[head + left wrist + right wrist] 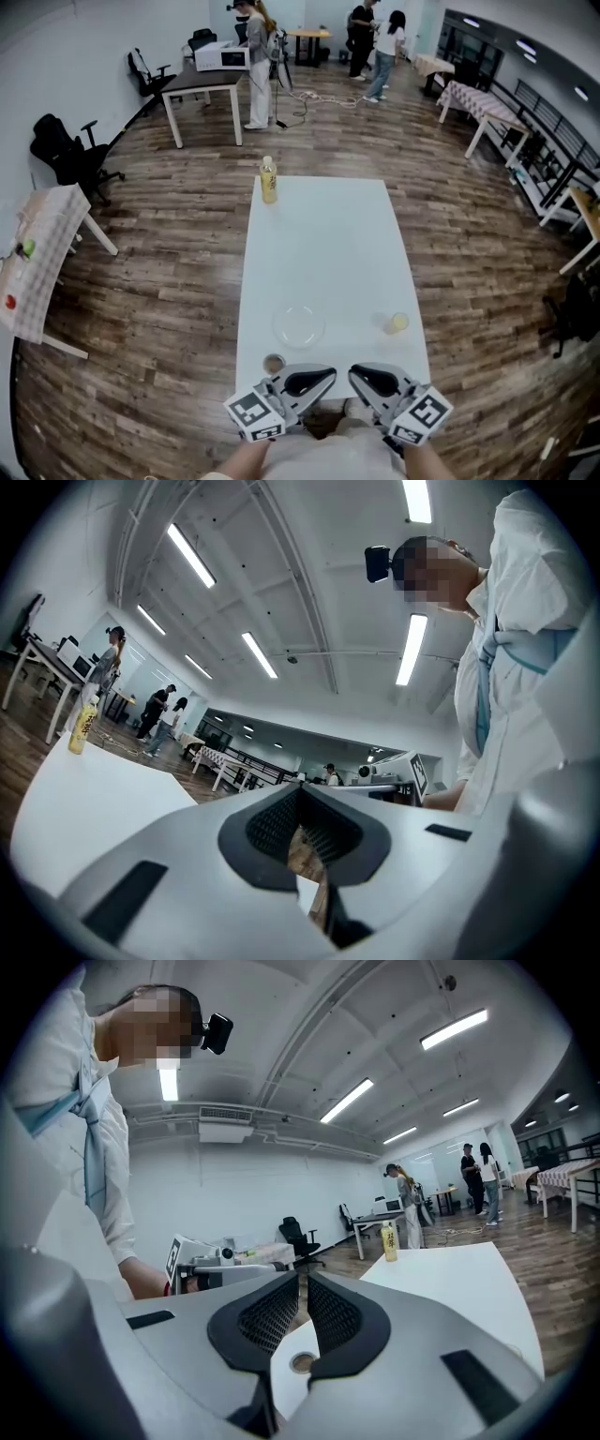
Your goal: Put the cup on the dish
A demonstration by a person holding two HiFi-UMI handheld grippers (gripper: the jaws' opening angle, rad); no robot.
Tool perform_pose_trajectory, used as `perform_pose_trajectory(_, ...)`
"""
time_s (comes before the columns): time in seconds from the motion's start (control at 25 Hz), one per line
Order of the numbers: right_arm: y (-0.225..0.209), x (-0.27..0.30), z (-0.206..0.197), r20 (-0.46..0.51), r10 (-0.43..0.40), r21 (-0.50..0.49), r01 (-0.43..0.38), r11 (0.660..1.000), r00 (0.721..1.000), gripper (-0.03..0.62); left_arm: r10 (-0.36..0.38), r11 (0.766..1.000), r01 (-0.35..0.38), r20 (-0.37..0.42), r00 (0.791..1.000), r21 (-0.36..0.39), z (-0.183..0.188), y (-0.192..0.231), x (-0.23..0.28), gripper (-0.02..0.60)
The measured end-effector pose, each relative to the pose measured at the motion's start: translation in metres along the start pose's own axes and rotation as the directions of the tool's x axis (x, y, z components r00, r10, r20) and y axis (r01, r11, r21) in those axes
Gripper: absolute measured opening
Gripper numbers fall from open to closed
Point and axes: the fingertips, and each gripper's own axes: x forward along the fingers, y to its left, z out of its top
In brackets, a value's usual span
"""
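A clear glass dish (299,326) lies on the white table (319,234) near its front end. A small yellowish cup (397,323) stands to the right of the dish, and a small round brown-topped cup (274,363) stands at the front left. That brown cup also shows below the jaws in the right gripper view (302,1363). My left gripper (326,378) and right gripper (358,376) hover at the table's front edge, tips turned toward each other. Both are shut with nothing held, as the left gripper view (302,829) and the right gripper view (303,1312) show.
A yellow drink bottle (269,180) stands at the table's far left corner. Around the table is wood floor with other tables (202,84), office chairs (66,150) and people (258,66) far back.
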Motion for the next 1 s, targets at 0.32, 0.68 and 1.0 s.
perform_pose_trajectory(0.32, -0.032, 0.001, 0.012, -0.03, 0.065, -0.023, -0.066, 0.998, 0.997, 0.035, 0.028, 0.999, -0.028, 0.012, 1.0, 0.021, 0.011, 0.01, 0.035, 0.002)
perform_pose_trajectory(0.68, -0.07, -0.011, 0.01, -0.035, 0.074, -0.026, -0.075, 0.997, 0.997, 0.035, 0.038, 0.999, -0.038, 0.003, 0.999, 0.022, 0.009, 0.015, 0.069, 0.002)
perform_pose_trajectory(1.0, -0.087, -0.02, 0.021, 0.013, 0.082, -0.072, -0.081, 0.994, 0.997, 0.035, 0.048, 0.999, -0.048, 0.003, 0.999, 0.022, 0.01, 0.021, 0.081, 0.002)
